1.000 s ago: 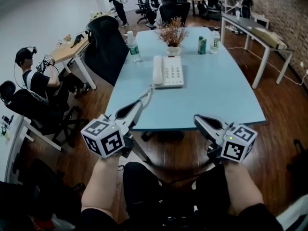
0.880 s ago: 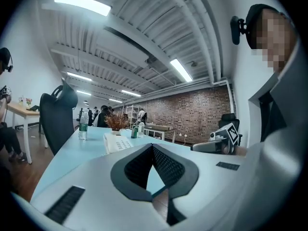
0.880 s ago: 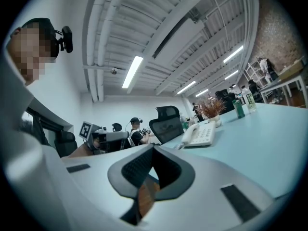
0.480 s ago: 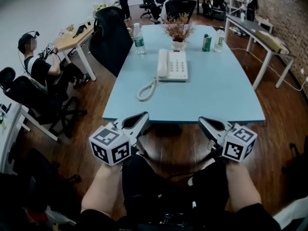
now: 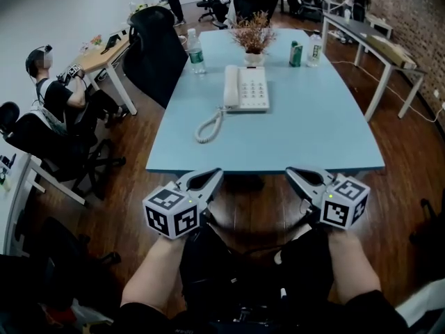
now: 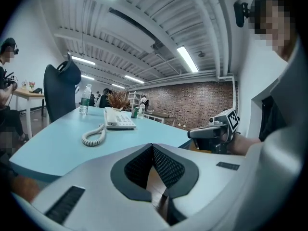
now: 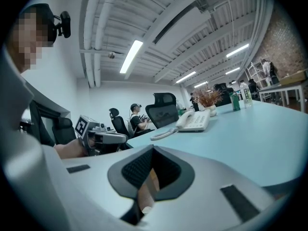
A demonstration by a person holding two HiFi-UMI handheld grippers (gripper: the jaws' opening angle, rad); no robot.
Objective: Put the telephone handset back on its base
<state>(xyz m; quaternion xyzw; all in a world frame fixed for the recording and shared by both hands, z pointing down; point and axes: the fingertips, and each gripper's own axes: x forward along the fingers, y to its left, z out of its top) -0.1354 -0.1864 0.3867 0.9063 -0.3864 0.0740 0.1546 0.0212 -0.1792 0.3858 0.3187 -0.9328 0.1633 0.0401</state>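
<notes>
Pale-blue table [image 5: 313,138] held white telephone base [image 5: 254,89] with white handset [image 5: 230,86] seated on it; left gripper [image 5: 216,173] and right gripper [image 5: 290,172] hung off its near edge, jaws fully closed, empty.

Side by side, tips forward — left tongs [image 5: 212,176] and right tongs [image 5: 293,173], both pressed shut.

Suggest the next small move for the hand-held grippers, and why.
Probably none beyond lowering both to rest. The handset already lies in its cradle on the left of the telephone base, its cord coiled loose on the table. The left hand-held gripper and right hand-held gripper are both shut, empty, and short of the table's near edge.
</notes>
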